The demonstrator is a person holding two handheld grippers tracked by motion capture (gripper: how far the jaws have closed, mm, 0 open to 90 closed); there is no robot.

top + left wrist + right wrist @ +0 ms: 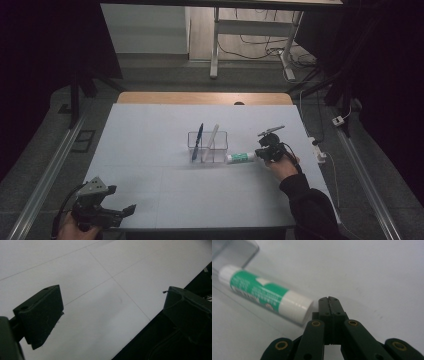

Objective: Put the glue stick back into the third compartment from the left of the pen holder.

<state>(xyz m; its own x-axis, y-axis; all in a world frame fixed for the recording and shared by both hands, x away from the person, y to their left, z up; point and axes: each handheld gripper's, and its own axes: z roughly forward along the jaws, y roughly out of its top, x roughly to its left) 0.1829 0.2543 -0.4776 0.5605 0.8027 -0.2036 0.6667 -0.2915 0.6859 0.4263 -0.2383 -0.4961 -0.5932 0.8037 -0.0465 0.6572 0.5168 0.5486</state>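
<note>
A white and green glue stick [241,158] [264,294] lies flat on the white table, just right of a clear plastic holder [208,147] [227,252]. A blue pen [197,140] and a white stick [211,141] stand tilted in that holder. My right gripper [263,154] [328,300] is shut with nothing between its jaws, and its tip sits right beside the glue stick's near end. My left gripper [131,209] [112,307] is open and holds nothing, low over the table's front left corner.
The table's front edge [140,332] runs just under my left gripper, with dark floor beyond it. A wooden strip [205,98] borders the table's far side. A white power strip [320,150] and cables lie off the table's right edge.
</note>
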